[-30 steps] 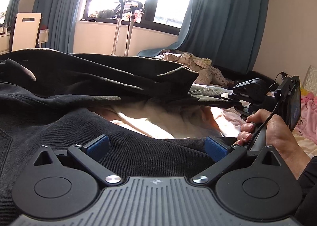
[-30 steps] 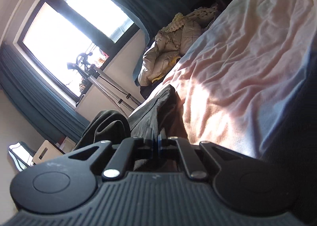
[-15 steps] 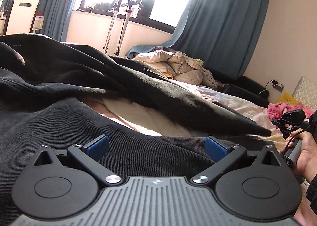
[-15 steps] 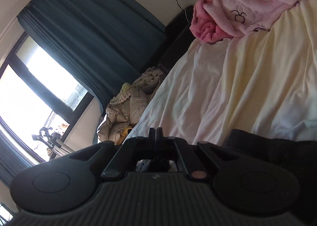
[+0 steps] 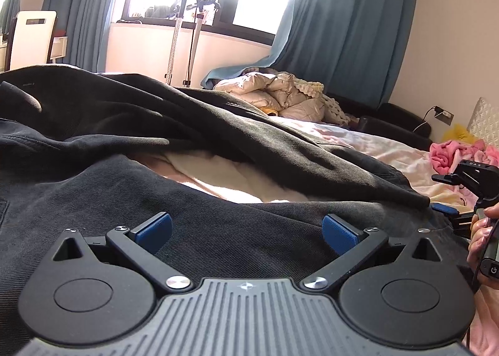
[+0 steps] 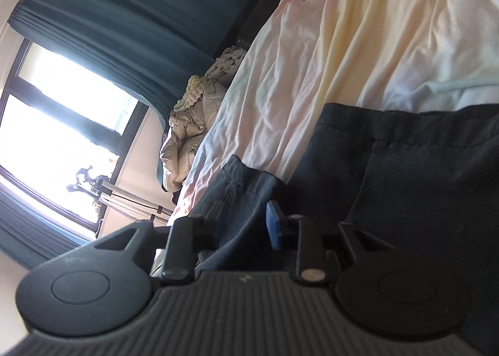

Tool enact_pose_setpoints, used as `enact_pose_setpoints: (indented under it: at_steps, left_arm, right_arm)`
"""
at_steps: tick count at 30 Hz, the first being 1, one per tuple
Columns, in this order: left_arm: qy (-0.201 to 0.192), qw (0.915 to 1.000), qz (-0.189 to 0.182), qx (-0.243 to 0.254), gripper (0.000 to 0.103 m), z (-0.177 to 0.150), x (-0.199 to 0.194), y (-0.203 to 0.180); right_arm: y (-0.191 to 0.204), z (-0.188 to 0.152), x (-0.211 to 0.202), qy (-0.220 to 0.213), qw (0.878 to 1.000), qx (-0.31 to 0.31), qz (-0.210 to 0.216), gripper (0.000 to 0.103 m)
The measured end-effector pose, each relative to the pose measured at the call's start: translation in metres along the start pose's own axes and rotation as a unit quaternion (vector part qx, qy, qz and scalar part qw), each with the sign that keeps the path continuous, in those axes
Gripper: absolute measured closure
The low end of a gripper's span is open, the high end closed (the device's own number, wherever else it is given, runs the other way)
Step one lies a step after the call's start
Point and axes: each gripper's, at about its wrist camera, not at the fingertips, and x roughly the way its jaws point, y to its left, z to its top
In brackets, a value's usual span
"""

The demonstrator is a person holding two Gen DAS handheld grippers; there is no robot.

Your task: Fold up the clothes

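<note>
Dark grey trousers (image 5: pixel 218 134) lie spread on the bed, one leg stretched to the right over the other. My left gripper (image 5: pixel 246 229) is open, its blue pads just above the near leg, holding nothing. My right gripper (image 6: pixel 244 225) is open, with the dark leg's hem (image 6: pixel 249 181) lying between its fingers. It also shows in the left wrist view (image 5: pixel 443 207) at the tip of the stretched leg, held in a hand.
The bed has a pale pink and cream sheet (image 6: pixel 358 53). A beige puffy jacket (image 5: pixel 274 94) lies at the far edge, a pink blanket (image 5: pixel 452 153) at the right. Teal curtains, a window, a tripod (image 5: pixel 184 41) and a white chair (image 5: pixel 31 37) stand behind.
The right gripper pulled the trouser leg out to the right across the bed, then opened and let the hem go. The left gripper stayed open over the near leg.
</note>
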Motion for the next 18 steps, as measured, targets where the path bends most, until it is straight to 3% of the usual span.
enact_pose_setpoints:
  at_steps: [1,5,10,13,15,18]
  left_arm:
    - [0.000,1.0000,0.001,-0.007,0.000,0.001,-0.002,0.003]
    - [0.000,0.9993,0.010,-0.036,0.000,0.004,-0.009,0.013]
    - [0.007,0.9989,0.018,-0.042,0.000,0.005,-0.001,0.011]
    - [0.004,0.9997,0.015,-0.021,0.000,0.003,0.004,0.003]
    - [0.006,0.9998,0.009,-0.016,0.000,0.003,0.008,0.000]
    - [0.014,0.9997,-0.006,-0.020,0.000,0.003,0.011,-0.002]
  right_arm:
    - [0.002,-0.006,0.004,0.012,1.000,0.006,0.012,0.040]
    - [0.000,-0.027,0.028,0.047,0.998,0.028,0.025,0.039]
    - [-0.011,-0.013,0.051,0.039,0.996,0.075,0.034,0.048]
    - [-0.022,0.013,0.066,0.031,0.991,0.126,0.036,0.060]
    - [-0.024,0.024,0.081,0.043,0.991,0.124,0.010,0.094]
    - [-0.008,0.038,0.100,0.065,0.995,0.068,-0.013,0.096]
